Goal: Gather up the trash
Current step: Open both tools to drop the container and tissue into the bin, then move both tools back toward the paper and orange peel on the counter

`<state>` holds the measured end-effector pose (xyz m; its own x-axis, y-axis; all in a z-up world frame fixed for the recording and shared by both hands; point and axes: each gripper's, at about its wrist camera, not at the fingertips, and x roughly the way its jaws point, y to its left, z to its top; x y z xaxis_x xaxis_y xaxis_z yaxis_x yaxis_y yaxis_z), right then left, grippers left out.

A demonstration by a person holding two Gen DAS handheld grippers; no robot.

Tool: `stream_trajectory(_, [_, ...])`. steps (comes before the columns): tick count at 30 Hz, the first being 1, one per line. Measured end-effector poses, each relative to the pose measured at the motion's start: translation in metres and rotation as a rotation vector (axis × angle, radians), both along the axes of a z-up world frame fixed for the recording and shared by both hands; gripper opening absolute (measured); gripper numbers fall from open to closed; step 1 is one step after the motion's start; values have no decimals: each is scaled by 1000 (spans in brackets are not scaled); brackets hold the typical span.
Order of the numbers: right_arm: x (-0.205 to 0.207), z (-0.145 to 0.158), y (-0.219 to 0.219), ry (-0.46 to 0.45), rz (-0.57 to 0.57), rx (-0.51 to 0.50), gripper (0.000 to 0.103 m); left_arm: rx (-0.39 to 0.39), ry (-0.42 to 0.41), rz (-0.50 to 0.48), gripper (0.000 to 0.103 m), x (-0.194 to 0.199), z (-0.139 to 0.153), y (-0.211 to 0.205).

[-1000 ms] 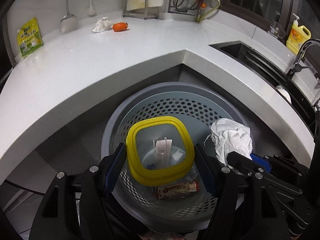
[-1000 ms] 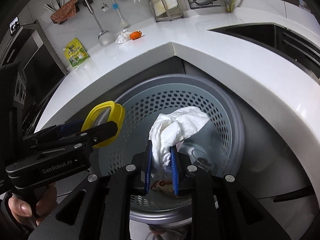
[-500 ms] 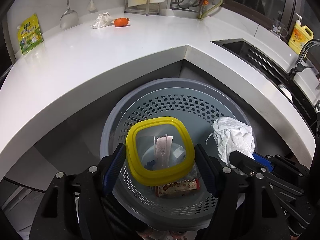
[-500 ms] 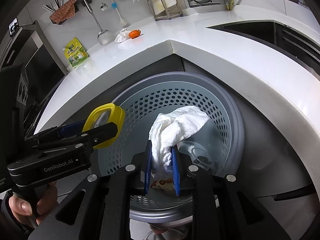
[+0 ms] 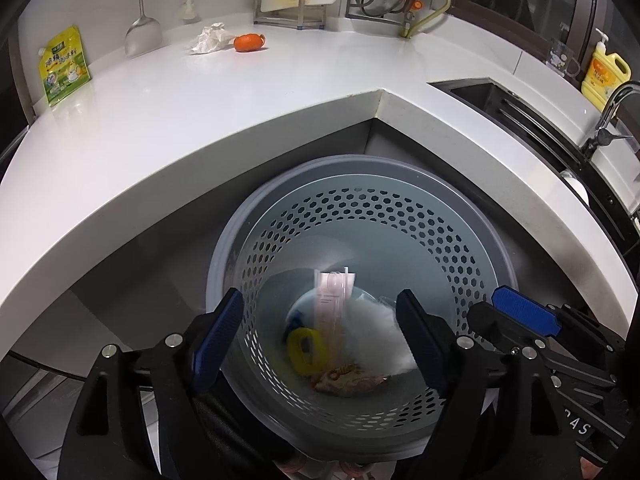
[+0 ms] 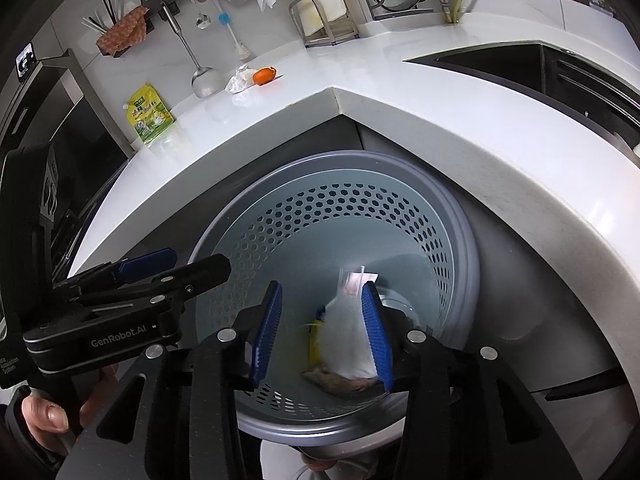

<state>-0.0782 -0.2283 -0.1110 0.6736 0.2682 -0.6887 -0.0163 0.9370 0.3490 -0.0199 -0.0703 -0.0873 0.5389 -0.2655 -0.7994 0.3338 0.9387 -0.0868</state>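
Grey perforated bin (image 5: 472,256), round, standing below the inner corner of the white counter (image 5: 200,112). Contents, seen blurred at the bottom: yellow lid (image 5: 306,350), white tissue (image 5: 376,336), clear sachet (image 5: 334,300) standing near upright, brown wrapper (image 5: 348,382) nearest the viewer.

Left gripper (image 5: 320,340): over the bin mouth, jaws spread wide, blue pads (image 5: 218,332) facing each other with nothing between them; it touches nothing. The right wrist view shows it from the side (image 6: 176,266), held by a hand (image 6: 52,416) at lower left.

Right gripper (image 6: 322,336): also over the bin, jaws parted, blue pads (image 6: 266,334) bare, holding nothing. The tissue (image 6: 346,336) shows through the gap but lies well below in the bin (image 6: 460,256), beside the lid (image 6: 316,340) and above the wrapper (image 6: 340,380).

Counter, far side: crumpled tissue (image 5: 210,38) touching or just beside an orange peel (image 5: 248,42); green pouch (image 5: 64,66) leaning on the wall; dish rack (image 5: 296,0); sink (image 5: 520,112) at right with yellow soap bottle (image 5: 606,74) behind it.
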Motion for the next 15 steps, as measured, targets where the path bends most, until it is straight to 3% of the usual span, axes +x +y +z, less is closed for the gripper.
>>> stream_trajectory(10, [-3, 2, -3, -10, -15, -5, 52, -3, -25, 32, 93, -1, 5, 7])
stream_trajectory(15, [-5, 8, -1, -31, -15, -21, 58, 4, -97, 69, 96, -5, 17, 15])
